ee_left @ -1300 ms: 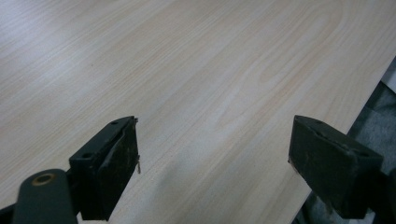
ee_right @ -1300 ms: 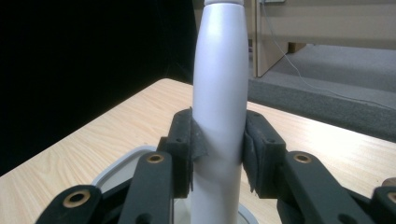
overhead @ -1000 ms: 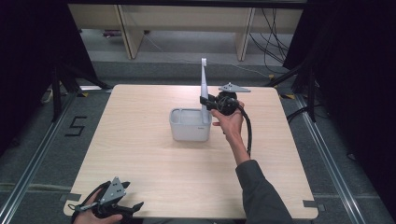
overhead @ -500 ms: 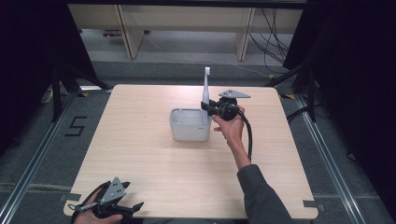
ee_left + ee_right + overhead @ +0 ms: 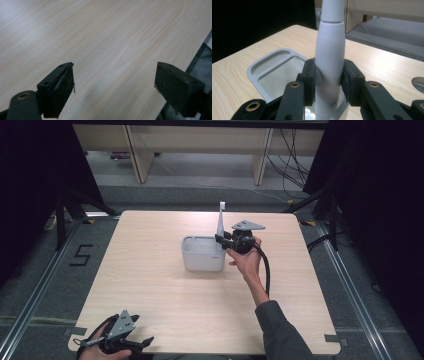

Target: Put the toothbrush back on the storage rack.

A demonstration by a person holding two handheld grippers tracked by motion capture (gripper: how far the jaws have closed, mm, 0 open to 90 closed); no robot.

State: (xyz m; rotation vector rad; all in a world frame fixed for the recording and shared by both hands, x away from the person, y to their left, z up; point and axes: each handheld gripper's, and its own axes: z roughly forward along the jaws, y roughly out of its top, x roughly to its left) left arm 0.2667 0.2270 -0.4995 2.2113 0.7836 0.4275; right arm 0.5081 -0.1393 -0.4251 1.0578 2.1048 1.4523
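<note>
A white, tapered handle with a narrow neck stands upright, and my right gripper is shut on its thick lower part. In the right gripper view both pads press on the handle from either side. Its lower end hangs at the right end of a pale grey rectangular tub, over the rim; whether it touches is hidden. The tub has a shallow side tray and a deep main well. My left gripper rests at the table's near left corner, open, with nothing between its jaws.
The light wooden table carries the tub near its middle. The table's edge lies just to the right of the left gripper. Dark curtains, floor rails and cables surround the table, with wooden furniture legs beyond the far edge.
The right gripper has sunk slightly with the white handle, which now sits lower beside the tub's right end. The left gripper has not moved.
</note>
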